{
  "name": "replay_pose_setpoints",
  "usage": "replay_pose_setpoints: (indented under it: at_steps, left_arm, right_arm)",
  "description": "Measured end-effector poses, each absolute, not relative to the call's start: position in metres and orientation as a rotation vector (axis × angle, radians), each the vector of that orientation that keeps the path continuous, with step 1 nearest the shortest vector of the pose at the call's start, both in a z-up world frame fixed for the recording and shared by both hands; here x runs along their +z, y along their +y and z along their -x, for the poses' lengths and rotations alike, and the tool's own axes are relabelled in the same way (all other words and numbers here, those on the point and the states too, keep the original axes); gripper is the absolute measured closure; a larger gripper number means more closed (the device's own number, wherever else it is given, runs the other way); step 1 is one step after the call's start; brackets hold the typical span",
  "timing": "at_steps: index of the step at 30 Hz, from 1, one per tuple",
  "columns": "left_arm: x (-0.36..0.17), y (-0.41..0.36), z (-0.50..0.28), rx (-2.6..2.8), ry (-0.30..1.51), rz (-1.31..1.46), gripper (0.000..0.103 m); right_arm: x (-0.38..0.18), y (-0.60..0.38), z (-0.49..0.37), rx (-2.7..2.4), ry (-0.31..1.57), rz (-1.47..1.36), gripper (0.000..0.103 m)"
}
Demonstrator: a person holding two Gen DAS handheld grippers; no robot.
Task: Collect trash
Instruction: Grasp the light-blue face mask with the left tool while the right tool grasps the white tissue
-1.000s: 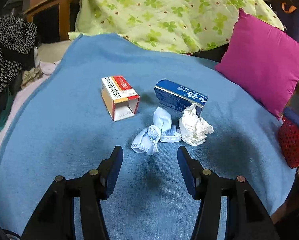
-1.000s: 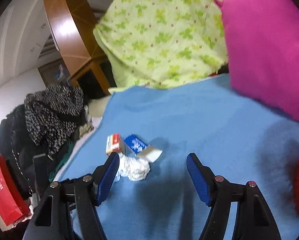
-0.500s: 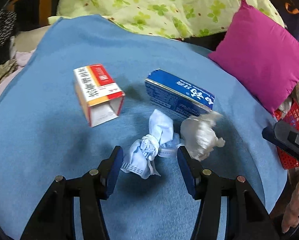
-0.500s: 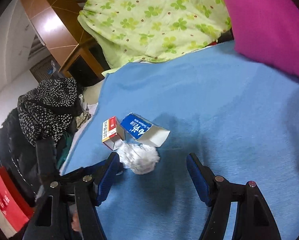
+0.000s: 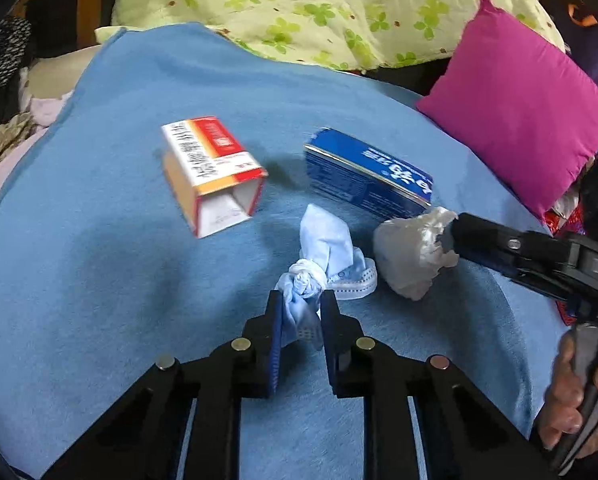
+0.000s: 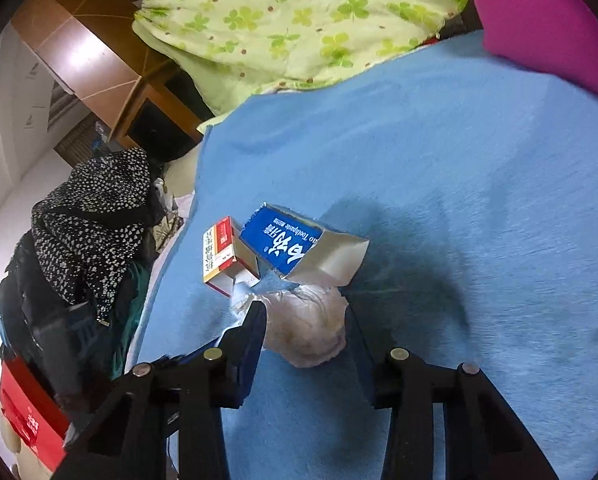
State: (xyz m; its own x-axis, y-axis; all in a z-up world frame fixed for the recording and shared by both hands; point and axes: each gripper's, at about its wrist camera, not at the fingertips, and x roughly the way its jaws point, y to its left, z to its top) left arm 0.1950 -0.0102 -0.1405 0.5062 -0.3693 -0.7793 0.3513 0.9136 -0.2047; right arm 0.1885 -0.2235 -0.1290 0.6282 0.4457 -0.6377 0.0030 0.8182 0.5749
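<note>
Both wrist cameras look steeply down, close over the blue blanket (image 5: 99,280), sharing its boxes.

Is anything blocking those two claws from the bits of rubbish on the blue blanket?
Nothing visible does. The left gripper has just closed on the knotted blue mask, and the right gripper has been closing around the crumpled tissue.

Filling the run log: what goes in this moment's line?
left tool: shut on knotted mask | right tool: closing around tissue wad | boxes untouched
</note>
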Motion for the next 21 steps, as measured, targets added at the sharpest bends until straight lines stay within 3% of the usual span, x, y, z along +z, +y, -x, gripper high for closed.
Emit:
replay_pose_setpoints:
  at_steps: [3,6,11,14,16,21]
  left_arm:
    - [-0.136,0.004,-0.190,-0.412,0.928,0.034,0.084]
    - [-0.134,0.015,-0.185,-0.370,0.924,0.031,0.084]
    - [-0.134,0.029,-0.185,-0.296,0.912,0.052,0.084]
    - [-0.131,0.032,-0.185,-0.270,0.886,0.044,0.084]
    - [-0.131,0.035,-0.183,-0.268,0.880,0.044,0.084]
    - [-0.133,0.030,-0.186,-0.265,0.875,0.034,0.084]
  right_arm:
    - [-0.140,-0.217,-0.197,0.267,0.897,-0.589,0.057]
    - [-0.146,-0.210,-0.203,0.246,0.911,-0.570,0.047]
    - [-0.158,-0.201,-0.209,0.264,0.938,-0.571,0.047]
    - [-0.158,-0.191,-0.209,0.273,0.943,-0.523,0.066]
    - [-0.160,-0.186,-0.209,0.287,0.963,-0.508,0.071]
    - [-0.151,-0.185,-0.201,0.298,0.954,-0.479,0.072]
